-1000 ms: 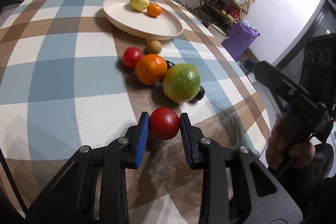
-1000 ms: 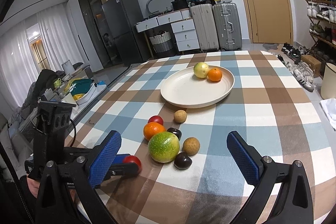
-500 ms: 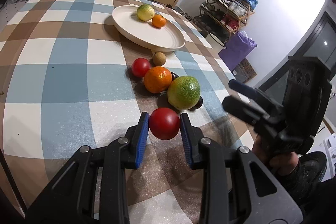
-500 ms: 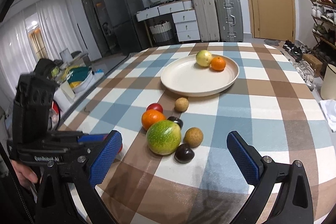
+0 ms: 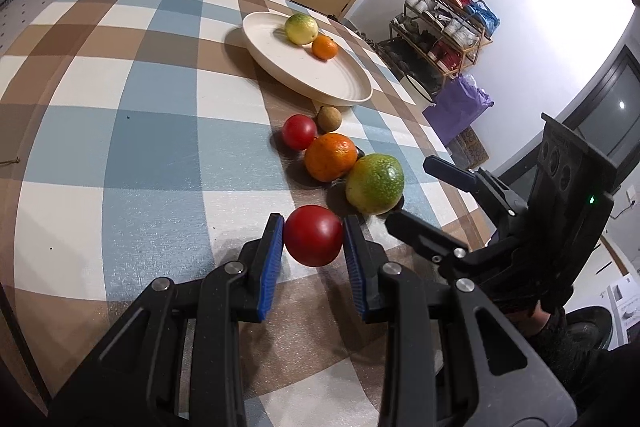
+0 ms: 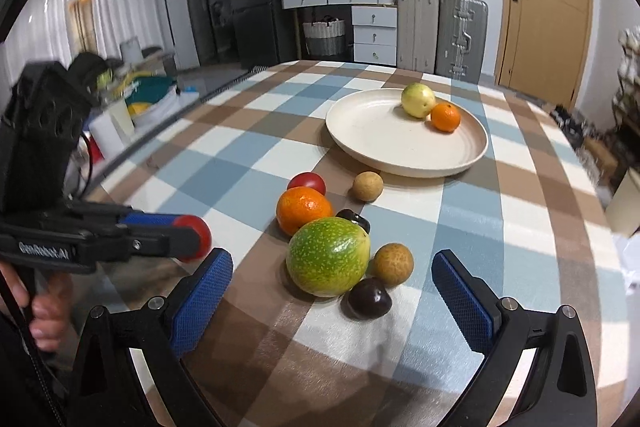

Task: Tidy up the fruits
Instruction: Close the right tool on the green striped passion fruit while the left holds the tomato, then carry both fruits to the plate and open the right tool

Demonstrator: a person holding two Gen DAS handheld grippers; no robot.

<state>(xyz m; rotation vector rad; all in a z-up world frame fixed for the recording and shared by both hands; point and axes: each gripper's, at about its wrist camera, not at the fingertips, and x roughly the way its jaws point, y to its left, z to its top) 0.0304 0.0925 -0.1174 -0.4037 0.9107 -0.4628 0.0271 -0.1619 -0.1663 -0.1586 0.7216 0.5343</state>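
Jaws of left gripper point(image 5: 313, 247) pinch smooth round red tomato point(image 5: 313, 235); right gripper point(image 6: 332, 301) jaws spread wide.

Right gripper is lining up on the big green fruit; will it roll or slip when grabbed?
The green fruit looks round and smooth, so it may roll if nudged. It leans against the orange and neighbours, which could scatter. The open right gripper looks wide enough; textured pads should limit slipping.

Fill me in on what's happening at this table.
A person is sorting fruit with two handheld grippers. The left gripper is shut on a round red tomato. The right gripper is open near the loose pile around the big green mottled fruit. The cream round plate holds a yellow-green fruit and a small orange.
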